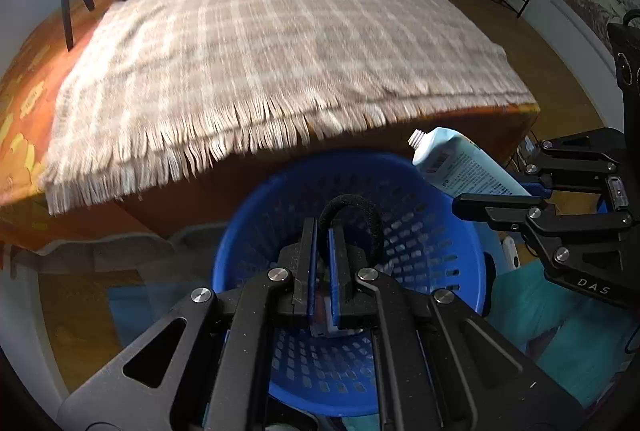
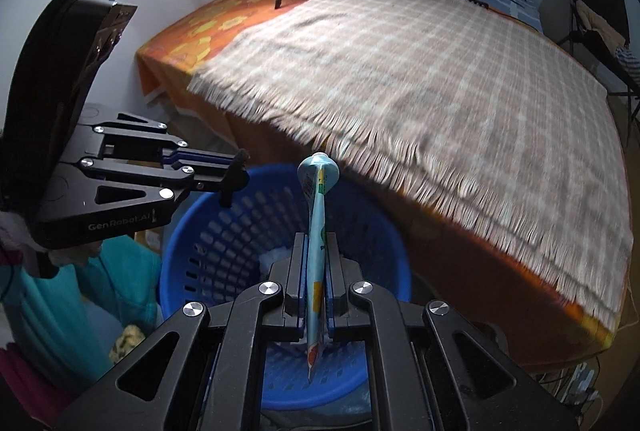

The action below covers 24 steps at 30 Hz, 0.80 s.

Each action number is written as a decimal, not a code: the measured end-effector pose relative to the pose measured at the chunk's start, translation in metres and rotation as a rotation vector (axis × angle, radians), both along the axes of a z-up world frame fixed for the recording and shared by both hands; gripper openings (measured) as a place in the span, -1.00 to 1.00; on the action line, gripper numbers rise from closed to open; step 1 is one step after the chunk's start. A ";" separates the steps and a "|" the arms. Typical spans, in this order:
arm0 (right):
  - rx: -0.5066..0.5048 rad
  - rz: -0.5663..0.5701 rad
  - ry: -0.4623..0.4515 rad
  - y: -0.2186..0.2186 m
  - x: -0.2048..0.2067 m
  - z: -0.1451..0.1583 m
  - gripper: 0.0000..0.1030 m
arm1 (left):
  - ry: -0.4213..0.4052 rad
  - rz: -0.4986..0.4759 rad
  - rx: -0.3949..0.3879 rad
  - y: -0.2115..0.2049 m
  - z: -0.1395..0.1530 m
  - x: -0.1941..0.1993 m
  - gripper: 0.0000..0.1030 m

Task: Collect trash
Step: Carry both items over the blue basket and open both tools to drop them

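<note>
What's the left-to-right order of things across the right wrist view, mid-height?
left gripper shut on black hair tie → blue basket → squeezed tube in the right gripper → fringed plaid blanket

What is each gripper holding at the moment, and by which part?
Left gripper: black hair tie, pinched at one side. Right gripper: light blue tube, clamped near its flat end.

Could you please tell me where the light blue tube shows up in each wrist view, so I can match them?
Left wrist: light blue tube at right, held by the right gripper.
Right wrist: centre, edge-on between that gripper's fingers.
Shared landmark: blue basket beneath it.
</note>
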State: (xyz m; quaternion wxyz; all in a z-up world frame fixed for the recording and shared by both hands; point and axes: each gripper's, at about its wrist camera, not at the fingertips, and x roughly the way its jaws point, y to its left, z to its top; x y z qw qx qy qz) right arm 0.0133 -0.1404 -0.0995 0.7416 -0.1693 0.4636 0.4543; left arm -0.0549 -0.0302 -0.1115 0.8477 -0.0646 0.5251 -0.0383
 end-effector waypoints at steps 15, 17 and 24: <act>-0.022 -0.018 0.073 -0.005 -0.008 -0.028 -0.89 | 0.097 0.011 -0.009 -0.002 -0.035 -0.005 -0.94; -0.026 -0.019 0.078 -0.006 -0.007 -0.030 -0.89 | 0.104 0.012 -0.008 -0.003 -0.037 -0.004 -0.93; -0.057 -0.028 0.079 -0.004 -0.006 -0.038 -0.87 | 0.098 0.025 -0.005 -0.003 -0.037 -0.004 0.08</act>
